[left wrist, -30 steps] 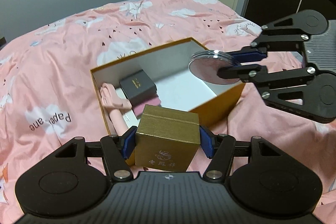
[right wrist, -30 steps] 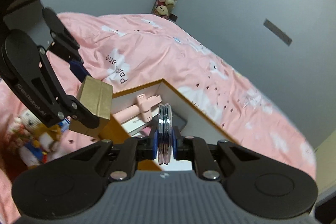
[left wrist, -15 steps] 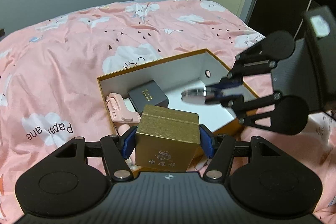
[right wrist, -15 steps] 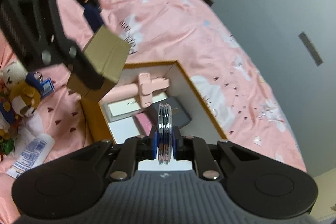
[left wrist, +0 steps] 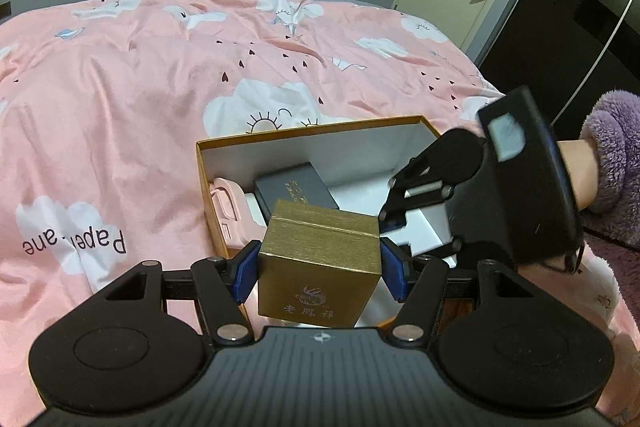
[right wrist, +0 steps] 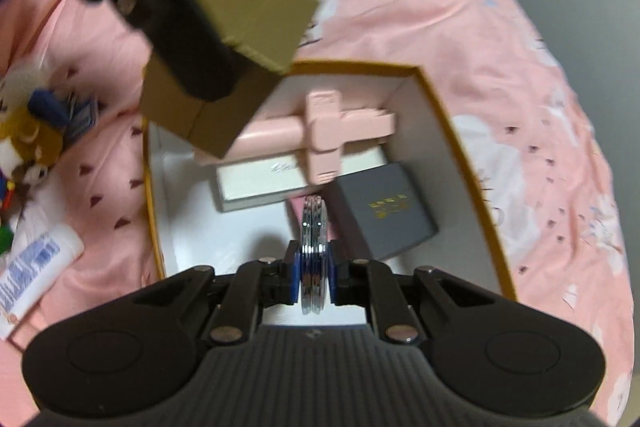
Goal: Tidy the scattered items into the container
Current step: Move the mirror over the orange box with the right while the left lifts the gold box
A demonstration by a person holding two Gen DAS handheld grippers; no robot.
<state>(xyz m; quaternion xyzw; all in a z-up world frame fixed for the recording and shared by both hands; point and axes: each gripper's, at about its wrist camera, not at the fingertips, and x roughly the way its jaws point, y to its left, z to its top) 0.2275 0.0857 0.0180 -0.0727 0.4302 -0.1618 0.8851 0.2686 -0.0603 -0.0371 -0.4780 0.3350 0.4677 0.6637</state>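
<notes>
left gripper (left wrist: pixel 320 269) clamped on gold box (left wrist: pixel 320 267), hovering at container's (right wrist: pixel 460 131) 6 o'clock rim | right gripper (right wrist: pixel 314 269) pinching round mirror (right wrist: pixel 314 251) edge-on; slim fit into the gap, probably

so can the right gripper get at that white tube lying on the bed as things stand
Probably not. The right gripper is shut on a round mirror over the open box, so its jaws are full. The white tube lies outside the box, nothing covering it.

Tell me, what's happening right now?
Left gripper jaws clamp gold box. Right gripper jaws clamp round mirror over open container. Free floor space inside.
</notes>
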